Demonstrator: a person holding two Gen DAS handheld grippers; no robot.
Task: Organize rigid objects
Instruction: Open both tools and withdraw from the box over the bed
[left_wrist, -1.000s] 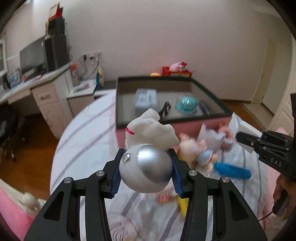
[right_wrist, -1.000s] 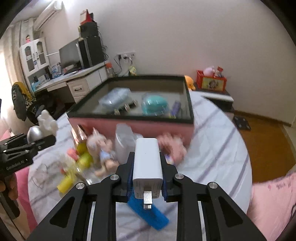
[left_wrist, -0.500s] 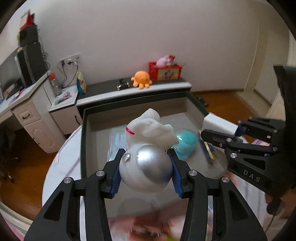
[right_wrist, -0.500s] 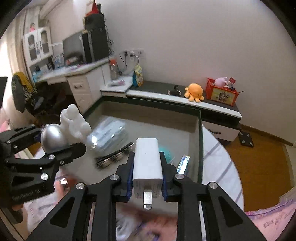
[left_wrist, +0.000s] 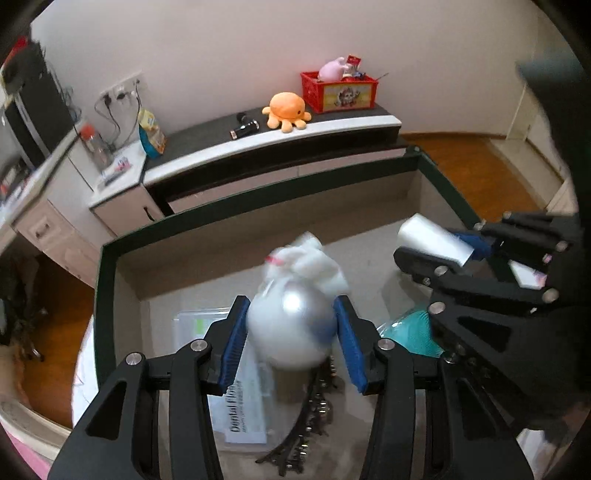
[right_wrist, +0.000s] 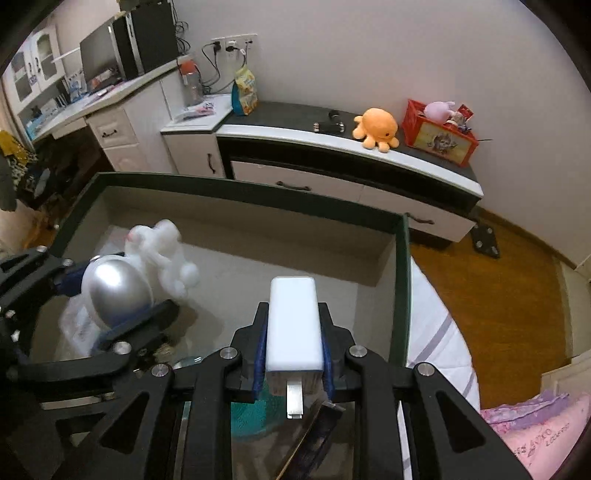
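My left claw (left_wrist: 291, 308) hangs tilted down over the dark-rimmed box (left_wrist: 258, 192), and its jaws are easing apart. The white figure with the silver ball (left_wrist: 291, 328) sits between the blue pads (left_wrist: 232, 339), smeared while the claw itself is sharp, so I read it as no longer pinched. Under it, on the box floor, lie a clear packet with a printed label (left_wrist: 240, 402) and a dark studded strip (left_wrist: 310, 424). Just to the right is a teal thing (left_wrist: 410, 332), partly hidden by my other tool. My right claw (right_wrist: 291, 332) is also over the box, near its right wall, clamped on the white charger (right_wrist: 291, 325), whose metal plug points back at the camera. Beyond the box, an orange octopus plush (right_wrist: 376, 127) sits on a low cabinet
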